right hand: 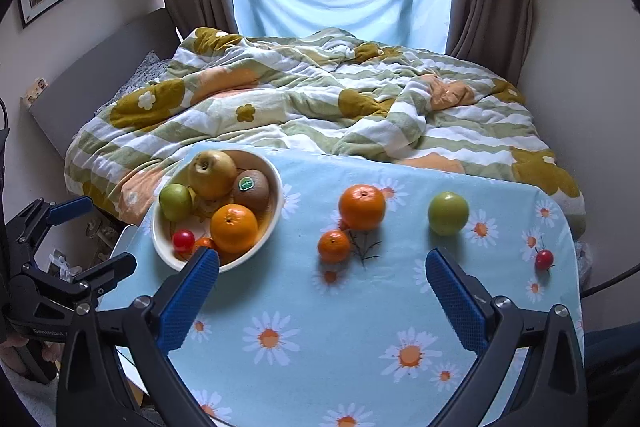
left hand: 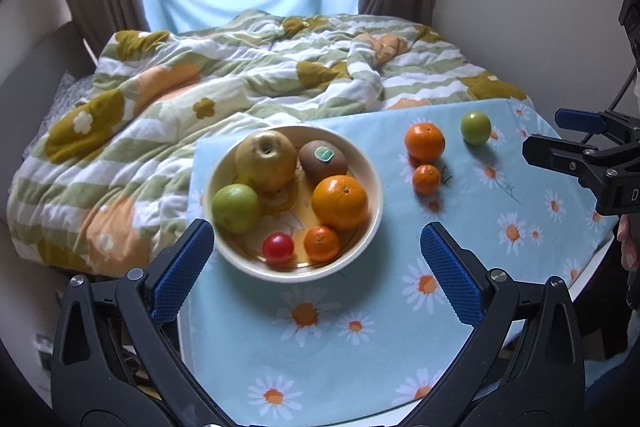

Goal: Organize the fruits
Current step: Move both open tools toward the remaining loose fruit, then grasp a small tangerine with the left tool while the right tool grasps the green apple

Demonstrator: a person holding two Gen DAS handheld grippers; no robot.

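Bare tablecloth [right hand: 304, 311] lies open ahead of the loose fruit; the bowl [right hand: 276, 205] blocks the left.

Right gripper [right hand: 322, 281] gapes over tablecloth [right hand: 304, 307]; bowl [right hand: 276, 203] left; 4 loose fruits ahead.

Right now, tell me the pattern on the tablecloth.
The tablecloth is light blue with white, orange-centred daisies, clearest in the right wrist view.

Both wrist views near, angled down over table [left hand: 360, 347] toward bed [right hand: 320, 99]; shared: bowl [left hand: 370, 163], probably most fruit.
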